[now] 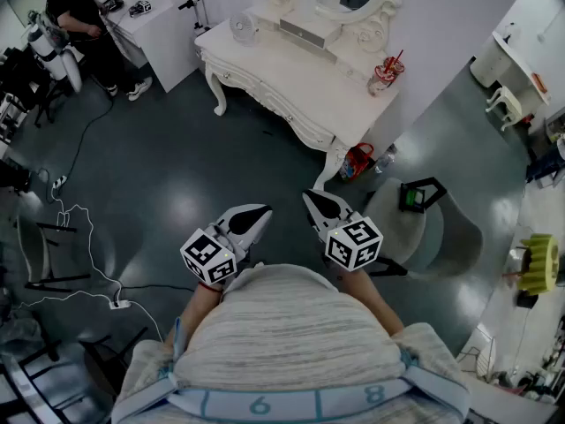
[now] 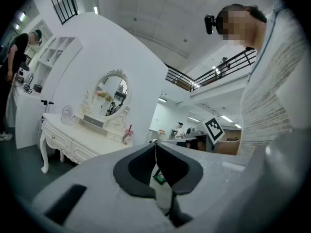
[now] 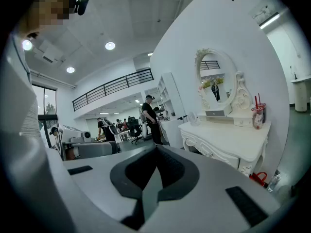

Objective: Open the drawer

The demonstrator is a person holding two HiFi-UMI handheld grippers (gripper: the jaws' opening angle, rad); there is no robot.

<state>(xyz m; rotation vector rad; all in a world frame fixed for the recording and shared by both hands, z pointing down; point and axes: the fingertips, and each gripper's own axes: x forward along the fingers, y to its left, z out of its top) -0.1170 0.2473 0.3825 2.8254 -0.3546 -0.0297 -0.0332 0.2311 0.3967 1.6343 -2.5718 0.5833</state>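
The place is a large indoor studio or lab hall with 1 corner dressed as a bedroom, not a real home. A white carved dressing desk (image 1: 282, 78) with an oval mirror (image 3: 214, 84) stands against a white partition wall (image 1: 441, 25) on a dark glossy floor (image 1: 177, 175), where loose cables (image 1: 74, 208) trail to a power strip (image 1: 119, 304). Past the partition the hall runs on under a high ceiling with round lights (image 3: 110, 46) and a railed mezzanine (image 3: 112, 87). A person (image 3: 149, 118) stands near office chairs (image 3: 132, 126), and another person (image 1: 79, 16) works at a plain white desk (image 1: 163, 25).
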